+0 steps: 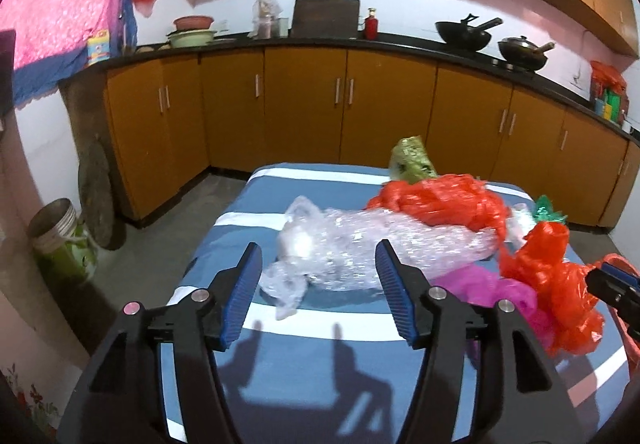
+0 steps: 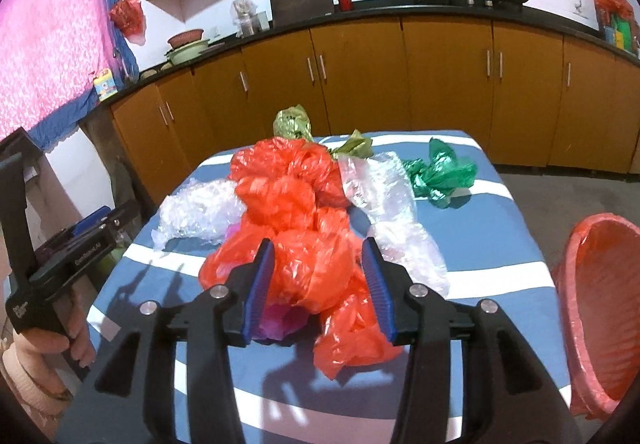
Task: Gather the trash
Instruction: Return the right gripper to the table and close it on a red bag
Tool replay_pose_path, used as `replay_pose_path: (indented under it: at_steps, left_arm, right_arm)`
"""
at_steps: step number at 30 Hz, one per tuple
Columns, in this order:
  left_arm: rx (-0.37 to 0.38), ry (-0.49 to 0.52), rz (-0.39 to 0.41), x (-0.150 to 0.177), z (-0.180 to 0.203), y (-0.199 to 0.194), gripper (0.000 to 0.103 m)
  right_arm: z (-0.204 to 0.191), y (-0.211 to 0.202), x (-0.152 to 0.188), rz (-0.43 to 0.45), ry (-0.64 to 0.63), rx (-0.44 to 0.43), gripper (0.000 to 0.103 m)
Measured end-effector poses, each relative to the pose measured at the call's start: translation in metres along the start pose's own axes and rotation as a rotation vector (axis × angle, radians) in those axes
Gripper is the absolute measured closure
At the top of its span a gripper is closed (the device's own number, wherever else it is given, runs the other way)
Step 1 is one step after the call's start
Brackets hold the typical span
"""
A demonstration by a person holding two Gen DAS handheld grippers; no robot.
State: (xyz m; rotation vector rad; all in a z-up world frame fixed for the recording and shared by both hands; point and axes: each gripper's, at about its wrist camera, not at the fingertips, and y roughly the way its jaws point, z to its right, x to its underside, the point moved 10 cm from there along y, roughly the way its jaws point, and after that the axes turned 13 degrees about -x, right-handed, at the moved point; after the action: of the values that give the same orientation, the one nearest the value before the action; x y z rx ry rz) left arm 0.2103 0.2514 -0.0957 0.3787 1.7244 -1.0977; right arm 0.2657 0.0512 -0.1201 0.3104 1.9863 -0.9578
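A heap of plastic trash lies on a table with a blue and white striped cloth (image 1: 304,348). In the left wrist view my left gripper (image 1: 318,260) is open, its tips on either side of a clear bubble-wrap roll (image 1: 360,244). Red bags (image 1: 440,199) lie behind it. In the right wrist view my right gripper (image 2: 318,256) is open around a crumpled red bag (image 2: 312,268), with a magenta bag (image 2: 280,320) under it. Clear wrap (image 2: 392,203), a green bag (image 2: 440,175) and an olive bag (image 2: 292,123) lie further back.
A red-lined bin (image 2: 600,304) stands at the table's right edge. Orange kitchen cabinets (image 1: 304,99) with a black counter run behind the table. Woks (image 1: 464,33) sit on the counter. A metal bucket (image 1: 56,228) stands on the floor at left.
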Motion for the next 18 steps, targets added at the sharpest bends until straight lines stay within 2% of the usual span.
replay_pose_path:
  at_steps: [1, 7, 10, 18]
  left_arm:
    - [-0.002, -0.002, -0.005, 0.001, -0.003, 0.004, 0.042]
    - [-0.008, 0.013, -0.017, 0.003, -0.007, 0.022, 0.041]
    - [0.0, 0.019, -0.023, 0.002, -0.004, 0.029, 0.037]
    - [0.007, 0.07, -0.047, 0.001, 0.01, 0.047, 0.037]
  right_arm:
    - [0.0, 0.003, 0.002, -0.01, 0.0, -0.002, 0.058]
    - [-0.005, 0.009, 0.006, -0.03, -0.04, -0.01, 0.083]
    - [-0.009, 0.005, 0.005, -0.02, -0.053, -0.014, 0.086]
    - [-0.02, -0.021, -0.007, 0.036, -0.048, -0.053, 0.087]
